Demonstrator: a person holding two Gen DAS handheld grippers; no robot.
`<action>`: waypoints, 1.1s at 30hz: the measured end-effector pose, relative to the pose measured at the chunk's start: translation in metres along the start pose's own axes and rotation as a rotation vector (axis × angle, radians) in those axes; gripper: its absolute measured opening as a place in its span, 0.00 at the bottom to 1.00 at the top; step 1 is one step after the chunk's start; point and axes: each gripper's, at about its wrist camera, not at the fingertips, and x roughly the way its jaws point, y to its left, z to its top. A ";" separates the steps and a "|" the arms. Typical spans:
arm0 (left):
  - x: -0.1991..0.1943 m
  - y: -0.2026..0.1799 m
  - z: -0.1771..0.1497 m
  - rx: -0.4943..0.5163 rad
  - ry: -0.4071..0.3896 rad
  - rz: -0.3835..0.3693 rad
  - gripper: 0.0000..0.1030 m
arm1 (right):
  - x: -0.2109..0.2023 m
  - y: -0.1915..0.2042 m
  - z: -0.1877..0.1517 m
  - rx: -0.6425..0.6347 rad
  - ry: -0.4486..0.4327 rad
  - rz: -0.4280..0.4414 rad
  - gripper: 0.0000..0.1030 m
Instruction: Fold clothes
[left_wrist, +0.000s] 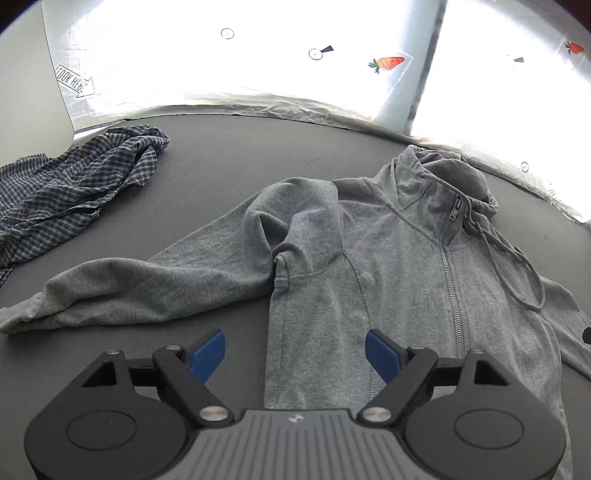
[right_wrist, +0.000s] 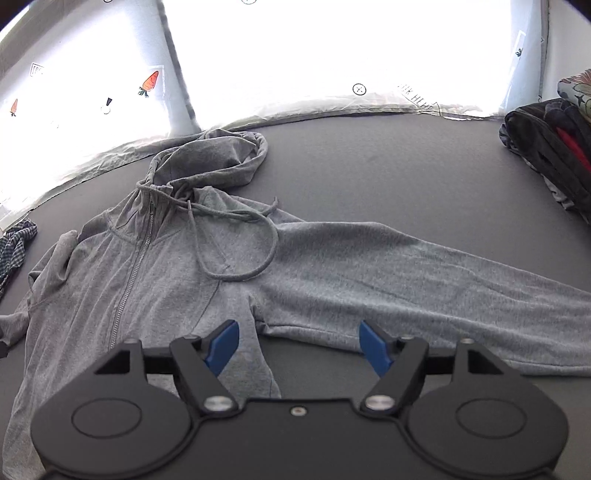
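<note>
Blue pads on the left gripper (left_wrist: 294, 352) sit spread wide apart with nothing pinched, hanging just over the lower side of the gray hoodie (left_wrist: 399, 280). Over on the other side, the right gripper (right_wrist: 298, 345) is spread wide too, empty, above the spot where the long sleeve (right_wrist: 424, 280) meets the body. From here a claw could grab only the top layer, or catch the loose drawstring (right_wrist: 236, 254), and then the fold would come out crooked and bunchy. One sleeve (left_wrist: 140, 288) is humped up and wrinkly near the shoulder, so it may flop the wrong way. Zipped up and facing up, the hoodie lies mostly flat on the dark gray table (left_wrist: 221, 173), hood at the far end, both sleeves stretched out to the sides. A crumpled checked shirt (left_wrist: 70, 192) lies well apart on the left, and a pile of dark clothes (right_wrist: 550, 155) waits at the far right.
</note>
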 end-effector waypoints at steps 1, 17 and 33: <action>0.009 -0.004 0.010 0.009 -0.002 -0.001 0.82 | 0.007 0.002 0.009 -0.006 -0.007 -0.003 0.84; 0.185 -0.121 0.212 0.171 -0.095 -0.064 0.83 | 0.177 0.041 0.175 -0.139 -0.081 -0.100 0.98; 0.291 -0.176 0.245 0.412 -0.010 0.014 0.89 | 0.258 0.071 0.198 -0.286 0.040 -0.205 0.98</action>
